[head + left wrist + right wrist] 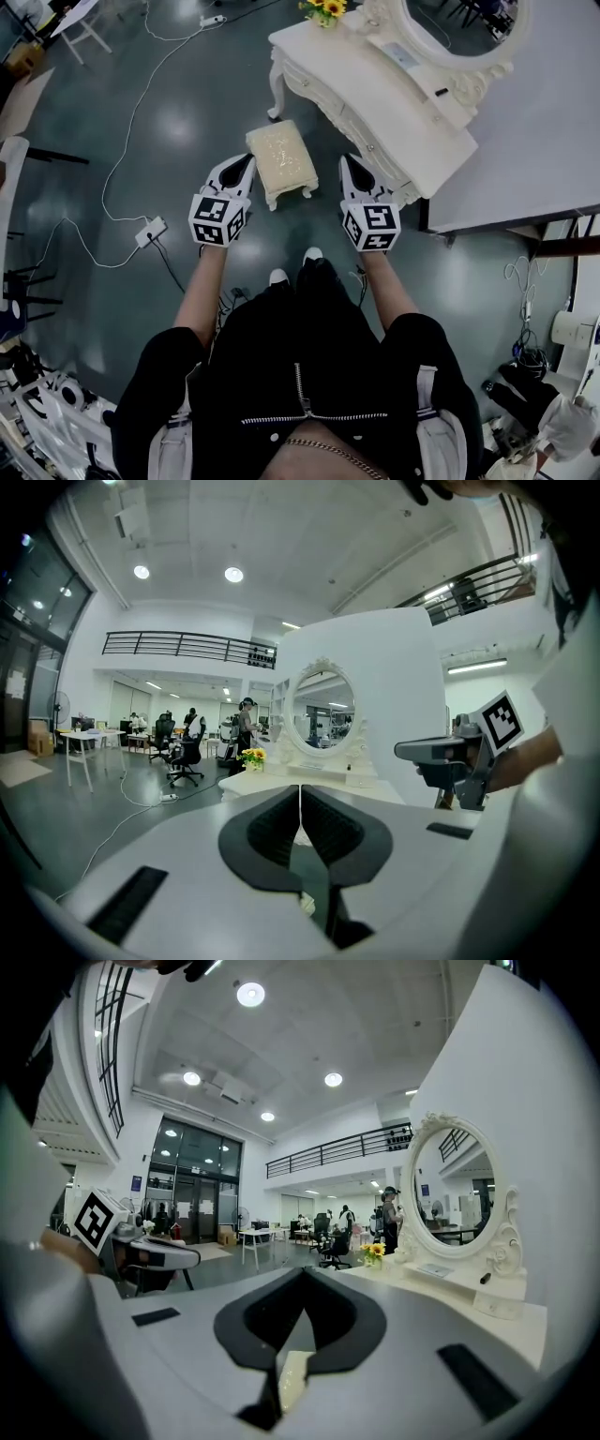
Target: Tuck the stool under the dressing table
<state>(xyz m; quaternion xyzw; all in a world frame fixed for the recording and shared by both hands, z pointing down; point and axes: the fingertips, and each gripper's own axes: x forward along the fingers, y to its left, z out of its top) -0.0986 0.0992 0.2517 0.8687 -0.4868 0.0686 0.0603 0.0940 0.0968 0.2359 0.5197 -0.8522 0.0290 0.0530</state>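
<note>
The cream cushioned stool (279,161) stands on the floor just left of the white dressing table (375,103), outside it. My left gripper (248,164) is shut and empty at the stool's left edge. My right gripper (347,164) is shut and empty in the gap between the stool and the table front. In the left gripper view the jaws (300,789) meet at the tip, and the table with its oval mirror (323,710) lies ahead. The right gripper's jaws (302,1271) also meet. A cream strip of the stool (291,1377) shows below them.
A power strip (150,232) and white cables lie on the floor at left. Yellow flowers (323,9) stand on the table's far end. A grey partition (525,122) backs the table at right. My feet (291,267) are just behind the stool. Office chairs (183,757) stand further off.
</note>
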